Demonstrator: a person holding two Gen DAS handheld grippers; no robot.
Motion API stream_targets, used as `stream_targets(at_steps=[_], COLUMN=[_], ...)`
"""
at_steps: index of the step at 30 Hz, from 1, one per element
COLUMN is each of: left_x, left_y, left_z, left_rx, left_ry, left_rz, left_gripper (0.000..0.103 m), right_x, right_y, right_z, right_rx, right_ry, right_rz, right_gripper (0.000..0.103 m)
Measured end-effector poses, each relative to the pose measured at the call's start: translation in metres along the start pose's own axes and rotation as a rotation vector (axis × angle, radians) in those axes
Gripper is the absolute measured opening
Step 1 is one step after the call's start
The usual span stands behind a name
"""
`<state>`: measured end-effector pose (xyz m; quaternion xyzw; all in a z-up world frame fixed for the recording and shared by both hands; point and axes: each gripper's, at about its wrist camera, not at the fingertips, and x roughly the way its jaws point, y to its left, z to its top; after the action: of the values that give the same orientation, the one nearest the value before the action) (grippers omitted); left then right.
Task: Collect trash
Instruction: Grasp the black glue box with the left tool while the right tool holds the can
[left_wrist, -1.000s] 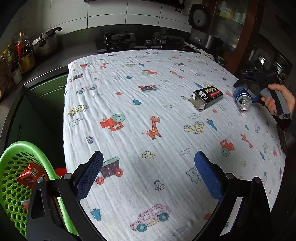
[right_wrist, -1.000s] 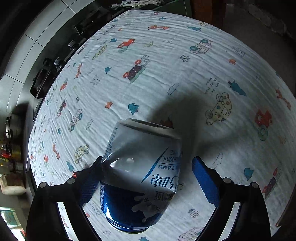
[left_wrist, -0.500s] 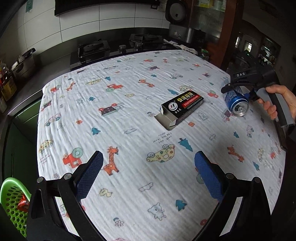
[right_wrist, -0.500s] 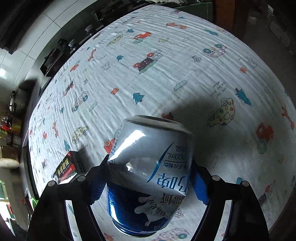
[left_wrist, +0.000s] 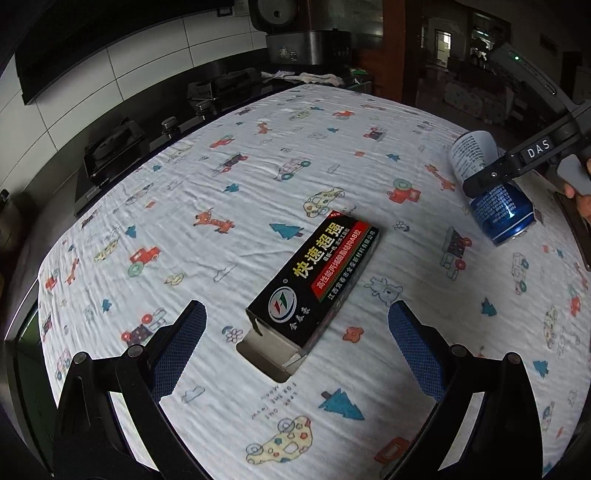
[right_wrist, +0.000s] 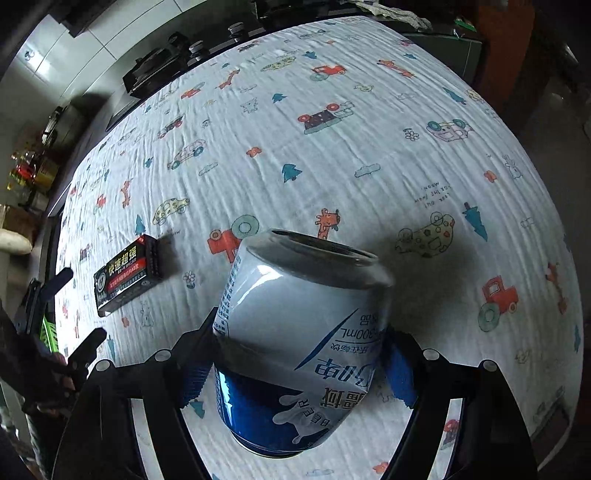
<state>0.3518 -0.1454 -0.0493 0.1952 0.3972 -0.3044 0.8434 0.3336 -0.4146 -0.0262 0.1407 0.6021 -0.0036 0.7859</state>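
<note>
A black and red carton (left_wrist: 314, 280) lies on the patterned tablecloth (left_wrist: 221, 192), its open end toward me. My left gripper (left_wrist: 295, 347) is open, its jaws on either side of that open end, a little short of it. My right gripper (right_wrist: 295, 363) is shut on a dented blue and silver can (right_wrist: 299, 350) and holds it above the cloth. The can (left_wrist: 487, 188) and right gripper also show in the left wrist view at the right. The carton (right_wrist: 127, 275) shows in the right wrist view at the left, with the left gripper (right_wrist: 75, 304) beside it.
A gas stove (left_wrist: 118, 147) and dark counter run along the far edge of the table. A cooker (left_wrist: 295, 33) stands at the back. A sliver of a green basket (right_wrist: 50, 332) shows at the left edge. Bottles (right_wrist: 27, 171) stand on the far left counter.
My left gripper has swung right, away from the green basket, and closed in on the carton. My right gripper has closed on the can and lifted it toward the left.
</note>
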Motion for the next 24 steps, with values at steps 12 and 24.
stream_targets(at_steps=[12, 24], left_x=[0.055, 0.027], left_y=[-0.002, 0.006], left_z=[0.023, -0.002], left_rx=[0.016, -0.085], left_ry=[0.075, 0.056], left_rz=[-0.097, -0.085], left_gripper=[0.081, 0.048], right_x=[0.002, 0.008], right_y=[-0.006, 0.035], right_z=[-0.011, -0.025], right_rx=[-0.083, -0.152], right_ry=[0.025, 0.027], right_rz=[0.016, 0.058], right_gripper=[0.075, 0.075])
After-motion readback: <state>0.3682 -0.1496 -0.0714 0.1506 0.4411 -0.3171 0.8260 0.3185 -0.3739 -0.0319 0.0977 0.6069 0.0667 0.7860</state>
